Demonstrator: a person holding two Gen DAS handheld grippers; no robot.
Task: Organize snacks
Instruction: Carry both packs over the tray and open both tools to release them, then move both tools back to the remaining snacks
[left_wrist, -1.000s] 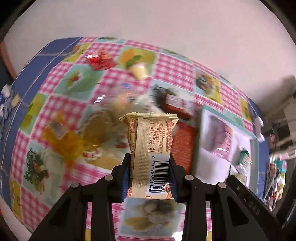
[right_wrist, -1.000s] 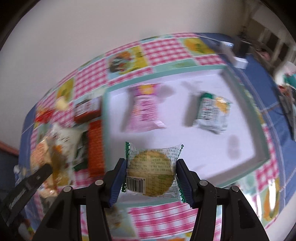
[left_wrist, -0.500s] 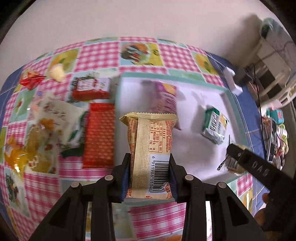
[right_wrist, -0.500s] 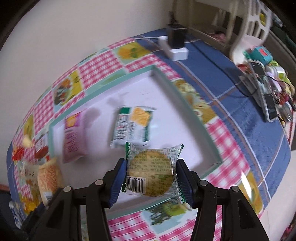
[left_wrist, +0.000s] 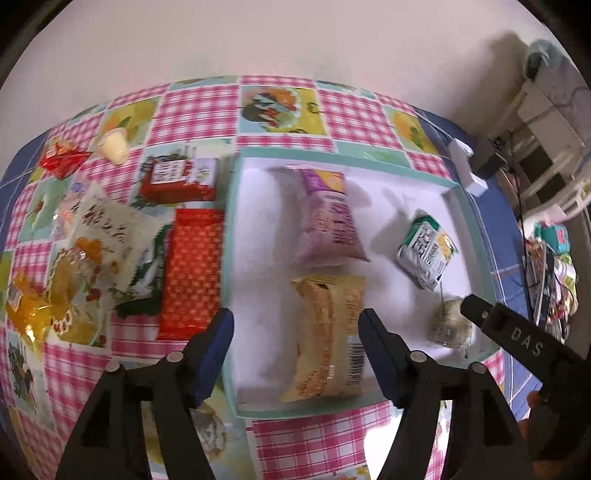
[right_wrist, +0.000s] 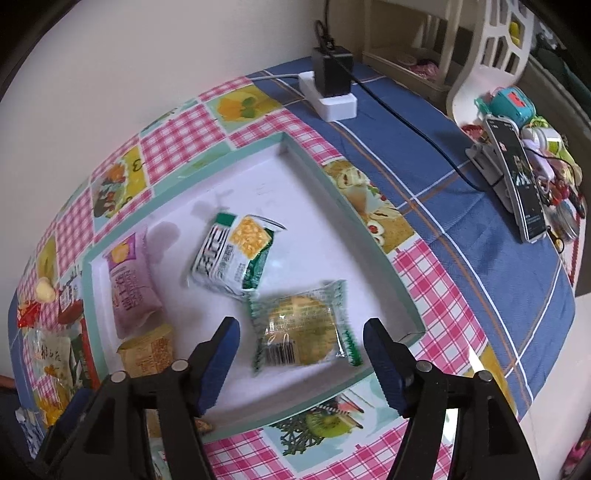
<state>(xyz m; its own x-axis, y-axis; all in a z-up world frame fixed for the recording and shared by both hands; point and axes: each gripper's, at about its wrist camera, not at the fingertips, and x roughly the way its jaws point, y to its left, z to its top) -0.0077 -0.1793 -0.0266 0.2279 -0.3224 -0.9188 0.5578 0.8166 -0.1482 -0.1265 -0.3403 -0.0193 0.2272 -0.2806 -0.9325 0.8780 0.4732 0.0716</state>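
Table (left_wrist: 280, 103), covered by a pink-checked cloth with fruit panels; its far edge meets the wall, and a blue cloth covers its right part. Tray (left_wrist: 231, 229), shallow, white inside with a pale green rim, lying on the table toward its right side. Left tool (left_wrist: 295, 332), jaws spread wide and holding nothing, poised over the tray's near edge. Right tool (right_wrist: 301, 341), jaws likewise spread wide and empty, above the tray's near right corner.

Inside the tray, four snacks. Pink packet (left_wrist: 327, 218), toward the far left corner. Beige packet (left_wrist: 328, 336), lying flat just nearer than the pink one, between the left tool's blue pads but not touched by them. Clear-wrapped round cake (right_wrist: 301, 328), lying flat between the right tool's pads, free of both. Green and white cracker packet (right_wrist: 236, 254), beside the cake on its far side, apparently overlapping its corner.

On the table left of the tray: red patterned packet (left_wrist: 192, 273) just beside the rim; red box (left_wrist: 177, 179) beyond it; white floral bag (left_wrist: 107, 236) and yellow packet (left_wrist: 26, 314) further left; small red packet (left_wrist: 61, 160) and jelly cup (left_wrist: 112, 147) near the far left corner.

On the blue cloth: white power strip (right_wrist: 328, 98) with black adapter; phone on a stand (right_wrist: 517, 177) near the right edge.
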